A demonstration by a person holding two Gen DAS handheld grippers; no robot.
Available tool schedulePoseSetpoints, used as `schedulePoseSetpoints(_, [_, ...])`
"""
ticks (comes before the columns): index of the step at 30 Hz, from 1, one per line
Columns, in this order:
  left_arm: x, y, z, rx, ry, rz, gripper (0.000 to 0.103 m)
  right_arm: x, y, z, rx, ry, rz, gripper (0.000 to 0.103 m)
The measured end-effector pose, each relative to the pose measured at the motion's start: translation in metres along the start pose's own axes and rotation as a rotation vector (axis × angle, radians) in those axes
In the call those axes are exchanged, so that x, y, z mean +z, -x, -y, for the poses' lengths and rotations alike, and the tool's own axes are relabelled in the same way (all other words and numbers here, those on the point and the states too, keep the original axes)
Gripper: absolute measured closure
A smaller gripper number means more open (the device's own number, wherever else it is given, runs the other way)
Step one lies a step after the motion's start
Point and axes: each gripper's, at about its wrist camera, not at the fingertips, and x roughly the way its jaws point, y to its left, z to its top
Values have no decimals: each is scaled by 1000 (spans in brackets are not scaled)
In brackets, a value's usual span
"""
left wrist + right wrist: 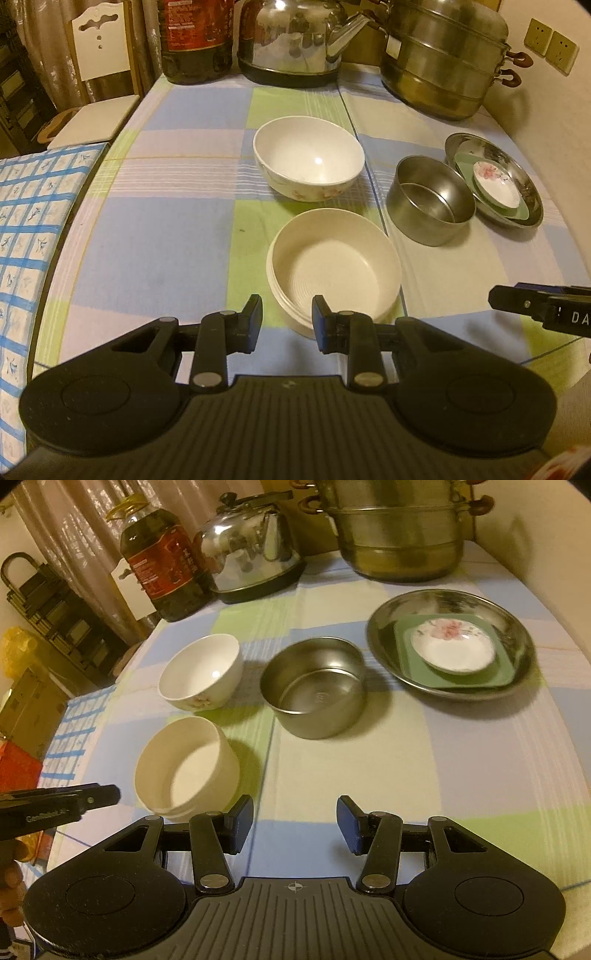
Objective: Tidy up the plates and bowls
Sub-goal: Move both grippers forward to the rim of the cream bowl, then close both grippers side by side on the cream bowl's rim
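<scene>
Your left tongs [286, 321] and right tongs [295, 825] both stand released, nothing between them. Every dish sits upright, mouth up, on the checked worktop [424, 768]: cream bowl [334, 269] nearest, flowered white bowl [308, 157] and steel bowl [430, 205] beyond, all empty. The steel plate [448, 602] holds a green square plate [406, 657] carrying a small flowered saucer [452, 646].

I am holding the left gripper [287, 320] and right gripper [295, 825] angled downward, both with jaws parted and nothing between them; fingers [11, 877] are gripping the left handle.
</scene>
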Motion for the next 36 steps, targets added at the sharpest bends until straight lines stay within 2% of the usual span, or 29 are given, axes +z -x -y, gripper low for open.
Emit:
schedulePoseSetpoints(17, [19,-44,-15,-54,-13,-37,78,19,-57,-48,53,58,-15,53])
schedulePoseSetpoints(30, [25,-66,-24,-84,-12,-75,78,16,-92,-60,28,82,-41,53])
schedulePoseSetpoints(31, [24,-67,-24,-85,-16,-76,78,17,-94,-61,26,83,-40,54])
schedulePoseSetpoints(33, [24,-69,-23,-84,-23,-82,78,17,-96,-61,24,85,-41,65])
schedulePoseSetpoints(36, [24,-71,-23,-87,-25,-85,78,16,-100,-62,24,78,-54,70])
